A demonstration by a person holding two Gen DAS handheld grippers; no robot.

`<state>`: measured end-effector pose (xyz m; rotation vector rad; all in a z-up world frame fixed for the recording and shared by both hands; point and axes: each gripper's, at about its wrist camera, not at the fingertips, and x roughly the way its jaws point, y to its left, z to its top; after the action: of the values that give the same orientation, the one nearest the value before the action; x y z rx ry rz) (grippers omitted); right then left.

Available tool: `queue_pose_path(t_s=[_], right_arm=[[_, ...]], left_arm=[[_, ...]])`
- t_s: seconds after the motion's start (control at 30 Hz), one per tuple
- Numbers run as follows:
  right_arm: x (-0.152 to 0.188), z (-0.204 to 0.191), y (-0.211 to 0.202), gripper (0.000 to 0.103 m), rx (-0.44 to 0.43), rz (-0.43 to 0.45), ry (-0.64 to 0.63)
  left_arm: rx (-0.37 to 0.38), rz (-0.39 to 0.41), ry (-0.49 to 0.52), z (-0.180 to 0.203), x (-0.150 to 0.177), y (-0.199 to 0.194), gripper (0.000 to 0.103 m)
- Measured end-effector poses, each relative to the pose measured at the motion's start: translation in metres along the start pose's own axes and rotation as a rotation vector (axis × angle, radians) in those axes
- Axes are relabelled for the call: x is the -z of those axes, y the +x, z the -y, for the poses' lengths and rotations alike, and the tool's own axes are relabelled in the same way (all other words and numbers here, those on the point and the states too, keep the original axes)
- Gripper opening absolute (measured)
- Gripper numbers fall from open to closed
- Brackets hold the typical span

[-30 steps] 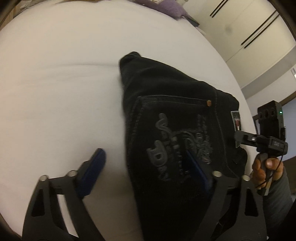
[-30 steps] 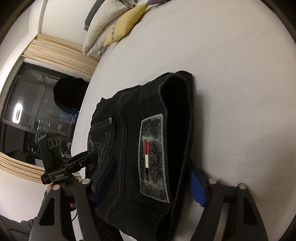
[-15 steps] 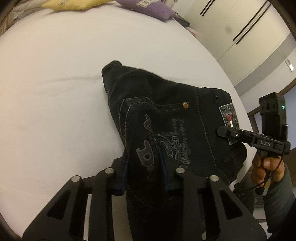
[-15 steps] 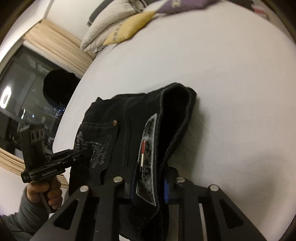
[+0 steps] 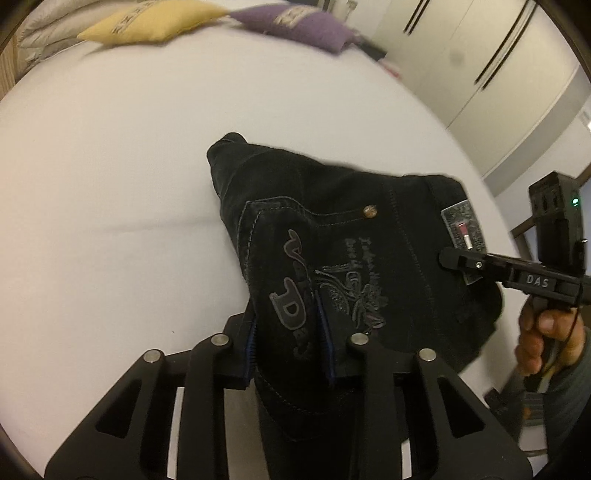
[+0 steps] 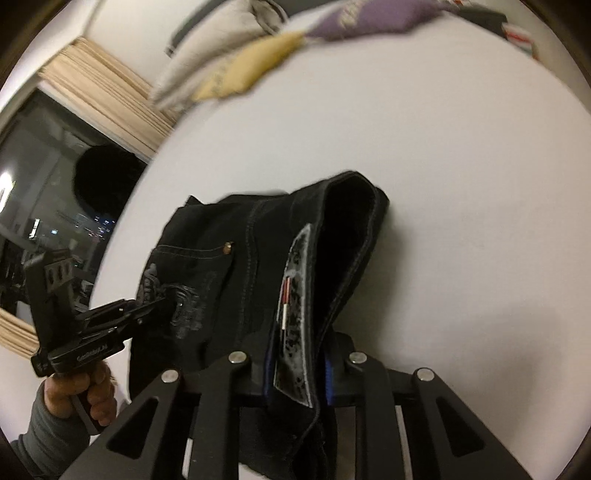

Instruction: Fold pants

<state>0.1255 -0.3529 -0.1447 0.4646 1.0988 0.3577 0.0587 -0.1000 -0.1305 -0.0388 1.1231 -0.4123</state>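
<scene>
Black pants (image 5: pixel 351 229), folded into a bundle, lie on a white bed (image 5: pixel 110 177) with the back pocket and its grey embroidery up. My left gripper (image 5: pixel 290 332) is shut on the pocket edge of the pants at their near side. My right gripper (image 6: pixel 299 369) is shut on the pants (image 6: pixel 258 266) at the waistband, over the grey brand patch (image 6: pixel 295 317). Each gripper shows in the other's view: the right one (image 5: pixel 458 260) at the patch, the left one (image 6: pixel 162 304) at the pocket. The near part of the pants looks raised off the sheet.
A yellow pillow (image 5: pixel 147 26) and a purple pillow (image 5: pixel 303 26) lie at the far end of the bed, with grey pillows (image 6: pixel 229 33) behind. A dark window with beige curtains (image 6: pixel 99 81) is on the left. White wardrobe doors (image 5: pixel 480 55) stand at the far right.
Both grippers went from open around the pants to shut on them. They have since drawn up and back with the cloth, so the pillows have come into view.
</scene>
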Motion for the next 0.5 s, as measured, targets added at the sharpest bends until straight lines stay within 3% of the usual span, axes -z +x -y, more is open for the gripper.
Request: queue_pose_path(t_s=[0.13,0.17,0.27,0.3,0.37,0.5], right_arm=[[0.006,0.009,0.000,0.043,0.010,0.022,0.013],[0.005,0.011,-0.002,0.053,0.030,0.027,0.023],[0.006,0.009,-0.013,0.056,0.069,0.041,0.025],[0.007,0.005,-0.021,0.056,0.091,0.055,0.011],[0.009,-0.005,-0.037,0.059,0.134,0.097,-0.018],[0.019,-0.038,-0.086,0.071,0.215,0.254,-0.085]], left_arm=[[-0.023,0.031,-0.024,-0.003,0.006,-0.002,0.038],[-0.026,0.035,-0.032,-0.002,0.007,-0.001,0.041],[-0.069,0.065,-0.045,0.004,0.007,-0.010,0.049],[-0.092,0.086,-0.044,0.005,0.008,-0.017,0.054],[-0.145,0.150,-0.042,0.004,0.011,-0.035,0.074],[-0.310,0.296,-0.033,0.018,0.016,-0.080,0.096]])
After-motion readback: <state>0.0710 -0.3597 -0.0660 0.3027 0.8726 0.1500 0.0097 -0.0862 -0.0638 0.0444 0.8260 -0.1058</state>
